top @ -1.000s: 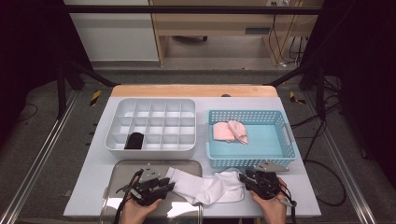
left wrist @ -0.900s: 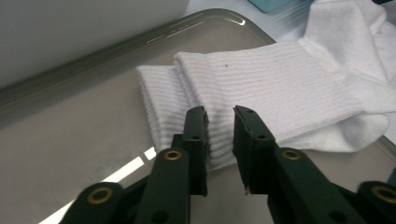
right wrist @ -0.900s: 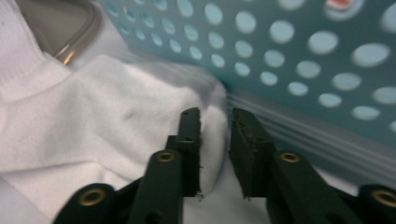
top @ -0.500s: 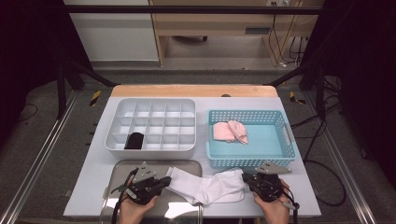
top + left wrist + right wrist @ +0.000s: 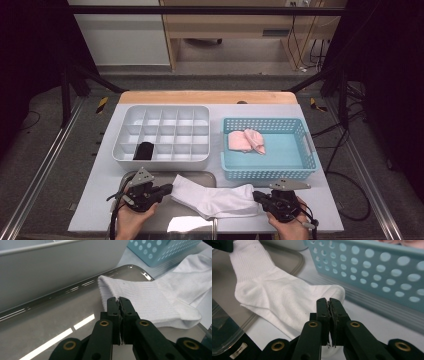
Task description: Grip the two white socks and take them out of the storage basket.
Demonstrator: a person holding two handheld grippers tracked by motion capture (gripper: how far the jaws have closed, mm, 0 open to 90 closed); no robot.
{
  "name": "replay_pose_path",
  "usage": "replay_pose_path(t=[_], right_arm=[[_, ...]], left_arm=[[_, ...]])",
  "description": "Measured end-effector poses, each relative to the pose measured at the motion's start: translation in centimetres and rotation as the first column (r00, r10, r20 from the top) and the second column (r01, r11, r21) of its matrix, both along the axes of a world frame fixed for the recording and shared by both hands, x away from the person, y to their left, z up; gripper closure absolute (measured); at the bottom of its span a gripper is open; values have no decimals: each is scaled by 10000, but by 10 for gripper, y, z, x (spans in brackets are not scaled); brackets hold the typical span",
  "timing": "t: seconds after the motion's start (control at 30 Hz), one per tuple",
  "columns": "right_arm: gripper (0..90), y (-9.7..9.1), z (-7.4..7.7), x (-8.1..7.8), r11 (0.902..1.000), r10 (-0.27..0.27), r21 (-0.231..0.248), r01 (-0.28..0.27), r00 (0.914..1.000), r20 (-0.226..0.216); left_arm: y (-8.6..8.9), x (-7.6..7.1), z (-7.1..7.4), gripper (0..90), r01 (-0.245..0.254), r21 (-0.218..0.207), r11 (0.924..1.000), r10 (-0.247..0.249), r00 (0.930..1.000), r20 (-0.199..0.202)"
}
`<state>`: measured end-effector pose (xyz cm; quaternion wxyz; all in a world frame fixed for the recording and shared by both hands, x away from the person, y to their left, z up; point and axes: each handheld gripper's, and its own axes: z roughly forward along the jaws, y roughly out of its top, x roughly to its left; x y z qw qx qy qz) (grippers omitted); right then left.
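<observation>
Both my jaws just clamped on the white ribbed cotton sock (image 5: 215,199), left gripper (image 5: 169,189) pinching its cuff, right gripper (image 5: 256,195) pinching the toe.

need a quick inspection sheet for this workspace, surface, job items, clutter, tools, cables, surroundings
surface: white table, wooden strip along the far edge; metal tray at the near edge.
job's things: white sock lies stretched, cuff end over the tray, toe end on the table.
clutter: grey divided organiser with a black item in a near-left cell; blue basket holding pink cloth.
grippers: left tool shut on the sock's cuff edge; right tool shut on the toe end.
cables: one trails from each tool; more hang at the far right.
surroundings: grey floor, metal frame rails, wooden furniture behind.
</observation>
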<state>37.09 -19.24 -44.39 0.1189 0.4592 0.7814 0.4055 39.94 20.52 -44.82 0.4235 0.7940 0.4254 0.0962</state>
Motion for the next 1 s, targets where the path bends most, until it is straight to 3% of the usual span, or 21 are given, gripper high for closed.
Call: replay_pose_path(t=[0.17,0.4,0.53,0.67,0.73,0.83,1.0], right_arm=[[872,1,-7,1,9993,-107,-351,94,9993,-358],[862,-7,-11,-2,9985,-330,-456,319,9992,-240],[821,-6,-20,2,9973,-372,-657,342,9982,-460],[759,-8,-24,3,9974,-420,-597,398,9985,-352],[744,-10,-22,2,9973,-509,-536,497,9985,-210],[733,-11,-22,-1,9975,-519,-487,514,9986,-90],[723,-10,-29,-3,9972,-506,-561,485,9981,-355]], left_arm=[[-6,0,-5,868,261,184,9995,-257,9994,-223],[-9,-3,-4,869,588,-43,9983,-589,9980,-249],[-12,-2,-8,868,609,339,9976,-592,9971,-482],[-14,-2,-11,863,542,569,9969,-512,9973,-530],[-14,-2,-11,825,373,590,9976,-351,9987,-369],[-14,-2,-14,698,95,727,9973,-85,9999,-140],[-17,-1,-19,660,-9,882,9961,9,10000,5]])
